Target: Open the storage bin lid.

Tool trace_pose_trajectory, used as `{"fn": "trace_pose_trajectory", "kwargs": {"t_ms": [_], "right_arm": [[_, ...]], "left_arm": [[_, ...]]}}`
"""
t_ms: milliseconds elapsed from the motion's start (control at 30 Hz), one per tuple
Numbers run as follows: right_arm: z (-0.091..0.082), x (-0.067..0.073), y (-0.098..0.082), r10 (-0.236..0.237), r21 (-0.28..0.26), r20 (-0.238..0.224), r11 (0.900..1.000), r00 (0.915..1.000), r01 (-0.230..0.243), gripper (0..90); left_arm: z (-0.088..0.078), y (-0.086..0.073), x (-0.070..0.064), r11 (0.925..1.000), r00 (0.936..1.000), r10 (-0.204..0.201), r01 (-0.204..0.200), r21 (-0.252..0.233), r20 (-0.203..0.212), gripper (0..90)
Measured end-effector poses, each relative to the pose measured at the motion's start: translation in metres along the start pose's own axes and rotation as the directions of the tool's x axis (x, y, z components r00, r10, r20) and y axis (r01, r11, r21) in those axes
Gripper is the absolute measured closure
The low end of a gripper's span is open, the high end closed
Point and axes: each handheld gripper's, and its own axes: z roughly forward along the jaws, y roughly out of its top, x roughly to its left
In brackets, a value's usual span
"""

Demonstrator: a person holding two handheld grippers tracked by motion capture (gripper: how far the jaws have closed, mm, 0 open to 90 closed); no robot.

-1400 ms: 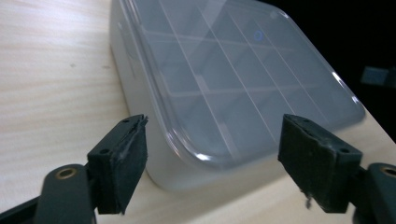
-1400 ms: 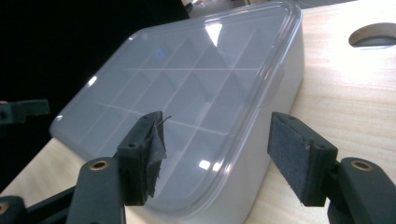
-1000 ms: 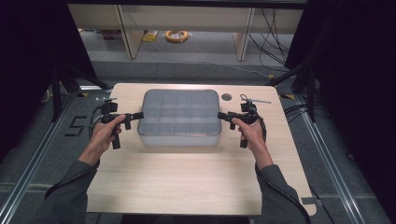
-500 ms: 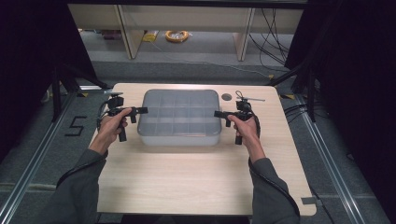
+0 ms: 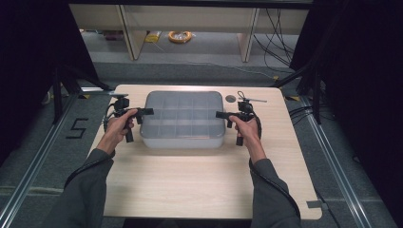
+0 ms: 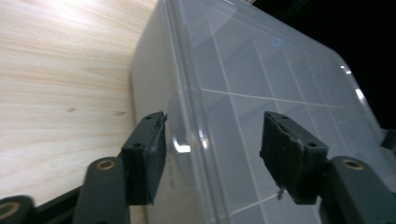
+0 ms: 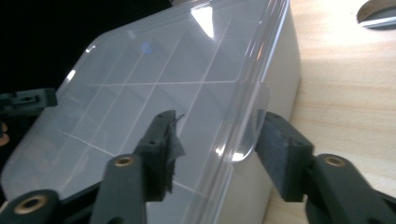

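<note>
A clear plastic compartment box [image 5: 183, 118] with its lid on stands on the wooden table [image 5: 199, 185]. My left gripper [image 5: 148, 112] is at the box's left side. Its jaws straddle the lid's rim and side tab [image 6: 175, 140]: one pad sits by the tab, the other hovers over the lid [image 6: 243, 93]. My right gripper [image 5: 219, 114] is at the box's right side and straddles the lid's rim and side tab [image 7: 247, 135] in the same way. Both pairs of jaws have just been closing, with a gap still showing at the pads over the lid.
A dark round grommet [image 5: 230, 99] sits in the table behind my right gripper. A shelf frame, a yellow cable coil [image 5: 179, 36] and loose cables lie beyond the far edge. A floor mark "5" [image 5: 76, 128] is at the left.
Both hands have shifted slightly away from the person along the box's sides, and both pairs of jaws have narrowed around the lid's rim.
</note>
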Motion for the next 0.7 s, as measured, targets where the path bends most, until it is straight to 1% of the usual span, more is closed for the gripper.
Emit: {"fn": "trace_pose_trajectory", "kwargs": {"t_ms": [33,67,100,200,233,267,300,333,367,400,433,467,500,533,567,600,633,667,700], "right_arm": [[0.0,0.0,0.0,-0.011,-0.008,0.008,1.0,0.9999,0.011,52.5],[-0.002,0.004,0.0,0.047,0.009,0.0,0.999,0.9989,-0.047,53.1],[-0.001,-0.002,0.001,-0.039,-0.026,0.006,0.999,0.9992,0.039,53.3],[0.0,-0.002,0.0,-0.029,-0.042,0.015,0.999,0.9995,0.029,54.5],[-0.002,0.001,0.0,0.005,-0.041,0.013,0.999,0.9999,-0.004,54.8],[-0.001,-0.001,0.0,-0.038,-0.053,0.009,0.998,0.9992,0.039,55.0],[-0.002,0.001,0.0,-0.032,-0.054,0.009,0.998,0.9994,0.033,55.5],[-0.004,0.004,0.001,0.005,-0.056,0.014,0.998,0.9999,-0.004,56.1],[-0.004,0.001,0.002,-0.053,-0.077,0.019,0.996,0.9984,0.054,57.4],[-0.005,0.003,0.002,-0.044,-0.081,0.026,0.996,0.9987,0.046,57.4],[-0.007,0.006,0.002,-0.027,-0.074,0.025,0.997,0.9993,0.028,58.3],[-0.007,0.005,0.002,-0.051,-0.088,0.03,0.995,0.9982,0.053,59.3],[-0.009,0.008,0.002,-0.015,-0.091,0.028,0.996,0.9995,0.018,61.1],[-0.011,0.007,0.002,-0.009,-0.11,0.016,0.994,0.9998,0.011,63.4],[-0.011,0.003,0.003,-0.033,-0.137,-0.005,0.99,0.9994,0.032,65.1],[-0.014,0.007,0.004,0.016,-0.137,-0.026,0.99,0.9995,-0.02,65.8],[-0.016,0.008,0.005,0.001,-0.147,-0.027,0.989,0.9996,-0.005,66.3],[-0.018,0.012,0.005,0.012,-0.144,-0.021,0.989,0.9997,-0.015,66.5],[-0.02,0.015,0.006,0.013,-0.152,-0.016,0.988,0.9998,-0.015,67.1]], "left_arm": [[0.0,-0.001,-0.002,1.0,0.9998,-0.004,0.004,-0.005,-0.019,39.4],[0.0,-0.001,-0.002,1.0,0.9997,0.005,-0.005,-0.005,-0.022,40.0],[0.0,-0.001,-0.003,1.0,0.9994,0.002,-0.002,-0.008,-0.034,41.1],[-0.002,-0.002,-0.007,0.9994,0.9979,0.024,-0.025,-0.022,-0.061,43.7],[-0.003,-0.002,-0.008,0.9996,0.9982,0.018,-0.019,-0.022,-0.058,44.7],[-0.004,-0.002,-0.008,0.9996,0.9982,0.01,-0.012,-0.025,-0.059,45.3],[-0.004,-0.002,-0.008,0.9996,0.9981,0.008,-0.01,-0.028,-0.061,47.0],[-0.006,-0.002,-0.008,0.9994,0.9981,0.004,-0.006,-0.035,-0.061,48.1],[-0.006,-0.002,-0.008,0.9991,0.9979,0.001,-0.004,-0.042,-0.064,49.0],[-0.007,-0.002,-0.009,0.9988,0.9979,0.0,-0.003,-0.049,-0.064,49.9],[-0.008,-0.002,-0.009,0.9982,0.9979,-0.012,0.008,-0.06,-0.063,50.9],[-0.01,-0.002,-0.01,0.9971,0.9976,-0.025,0.021,-0.073,-0.065,52.0],[-0.012,-0.001,-0.009,0.9965,0.9984,-0.03,0.026,-0.079,-0.048,53.0],[-0.014,0.0,-0.009,0.9955,0.9984,-0.043,0.039,-0.086,-0.038,54.2],[-0.016,0.0,-0.01,0.995,0.9984,-0.041,0.037,-0.093,-0.039,54.9],[-0.017,0.001,-0.011,0.9932,0.9982,-0.05,0.046,-0.107,-0.033,55.0],[-0.02,0.002,-0.012,0.9919,0.9981,-0.056,0.053,-0.116,-0.025,55.9],[-0.022,0.003,-0.014,0.9903,0.9979,-0.061,0.059,-0.126,-0.02,56.8],[-0.024,0.003,-0.016,0.9888,0.9979,-0.062,0.058,-0.137,-0.021,57.0]]}}
